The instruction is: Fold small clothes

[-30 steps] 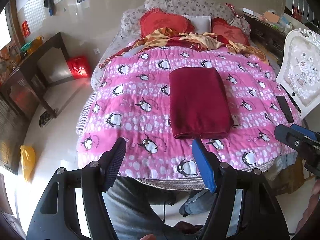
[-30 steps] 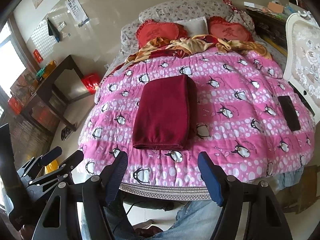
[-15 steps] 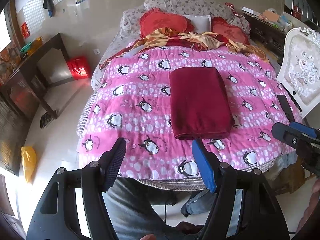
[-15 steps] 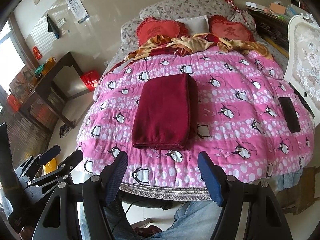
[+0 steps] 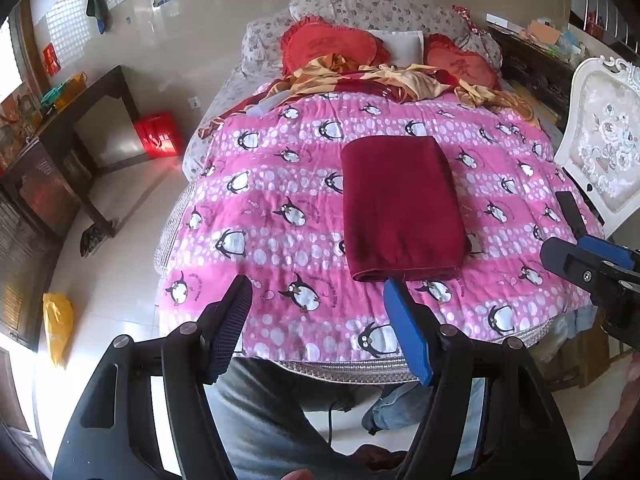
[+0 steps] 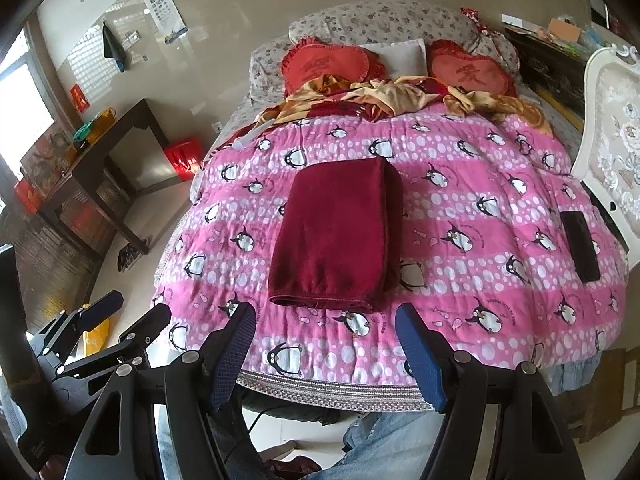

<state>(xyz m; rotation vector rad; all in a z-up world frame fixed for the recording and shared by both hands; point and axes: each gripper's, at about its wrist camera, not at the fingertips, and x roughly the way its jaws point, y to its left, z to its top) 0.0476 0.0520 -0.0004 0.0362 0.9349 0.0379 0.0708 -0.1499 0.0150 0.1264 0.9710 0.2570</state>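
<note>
With both your left gripper (image 5: pixel 316 316) and right gripper (image 6: pixel 324 344) spread and empty, you have hardly shifted in the last second, hanging off the bed's (image 6: pixel 460 216) near edge while the garment (image 6: pixel 336 240) lies folded mid-quilt, so it looks nearly finished.

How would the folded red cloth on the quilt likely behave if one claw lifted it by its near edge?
The cloth looks soft, so it would probably droop. It lies in stacked layers with a rounded fold, so the layers may slide open. It would likely drag on the puffy quilt, not glide.
</note>
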